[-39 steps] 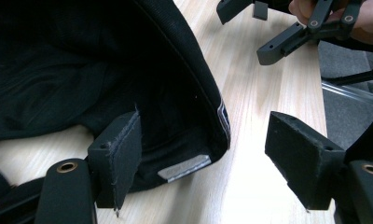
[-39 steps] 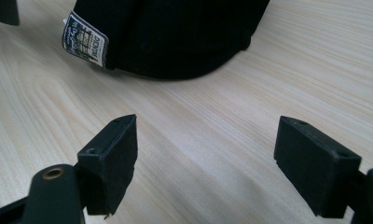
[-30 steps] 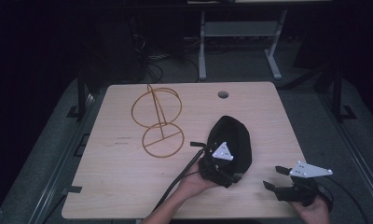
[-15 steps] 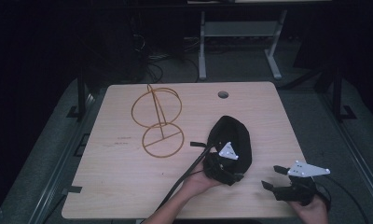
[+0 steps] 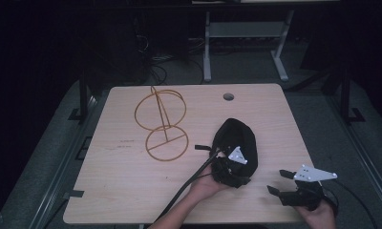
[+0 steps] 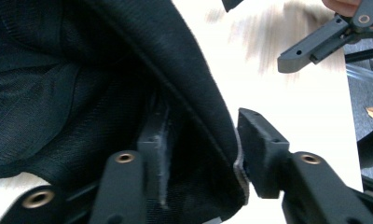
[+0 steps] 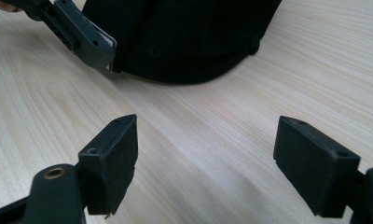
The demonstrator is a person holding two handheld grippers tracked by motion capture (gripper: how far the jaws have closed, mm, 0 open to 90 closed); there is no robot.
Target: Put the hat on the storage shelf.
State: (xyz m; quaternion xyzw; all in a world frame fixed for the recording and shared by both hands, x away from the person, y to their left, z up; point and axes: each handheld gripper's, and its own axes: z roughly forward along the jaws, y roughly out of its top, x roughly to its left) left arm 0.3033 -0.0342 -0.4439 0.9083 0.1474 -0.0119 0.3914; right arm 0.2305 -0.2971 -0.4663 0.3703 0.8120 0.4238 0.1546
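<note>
A black cap [image 5: 237, 138] lies on the light wooden table [image 5: 127, 191], right of centre. My left gripper [image 5: 229, 167] is at the cap's near edge. In the left gripper view, one jaw of the left gripper [image 6: 201, 144] is inside the cap [image 6: 82, 93] and the other outside, with the rim between them. These jaws have just been closing, and a wide gap still separates the pads. My right gripper [image 5: 279, 181] hovers open near the table's front right corner. It [image 7: 205, 140] holds nothing and points at the cap [image 7: 184, 37].
A gold wire stand [image 5: 163, 126] with two rings stands left of the cap. A round cable hole [image 5: 228, 97] sits near the table's far edge. A metal desk frame [image 5: 246, 31] stands on the dark floor behind.
The left gripper has shifted slightly down and right at the cap's near edge. The right gripper and the wire stand have not moved.
</note>
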